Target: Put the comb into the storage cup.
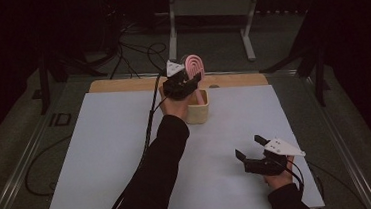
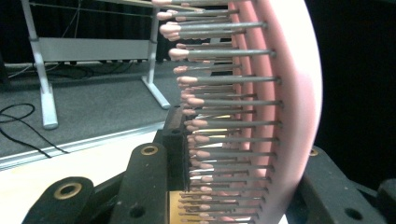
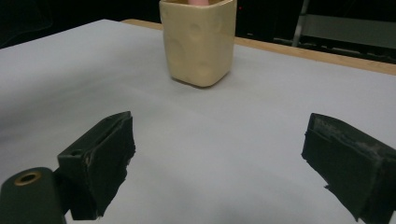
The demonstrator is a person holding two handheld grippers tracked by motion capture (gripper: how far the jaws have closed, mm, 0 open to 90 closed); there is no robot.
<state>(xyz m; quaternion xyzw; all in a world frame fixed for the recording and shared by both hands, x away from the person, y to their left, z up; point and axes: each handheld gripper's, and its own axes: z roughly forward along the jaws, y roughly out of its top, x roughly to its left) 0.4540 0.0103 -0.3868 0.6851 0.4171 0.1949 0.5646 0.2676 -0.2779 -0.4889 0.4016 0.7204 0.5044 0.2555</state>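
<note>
A pink hairbrush (image 1: 194,63) with grey, pink-tipped bristles stands upright above a cream square cup (image 1: 197,112) at the back middle of the table, its handle reaching down into the cup. My left gripper (image 1: 191,76) is shut on the brush. In the left gripper view the bristles (image 2: 224,121) lie between the black jaws, close to the camera. My right gripper (image 1: 249,147) rests low at the front right, open with nothing between its jaws. The right gripper view looks across the table at the cup (image 3: 198,42) beyond the open gripper (image 3: 224,158).
A white sheet (image 1: 117,155) covers the table, with a wooden strip (image 1: 121,84) along the back edge. Behind the table stands a grey metal frame (image 1: 211,7), and cables (image 1: 134,53) lie on the floor.
</note>
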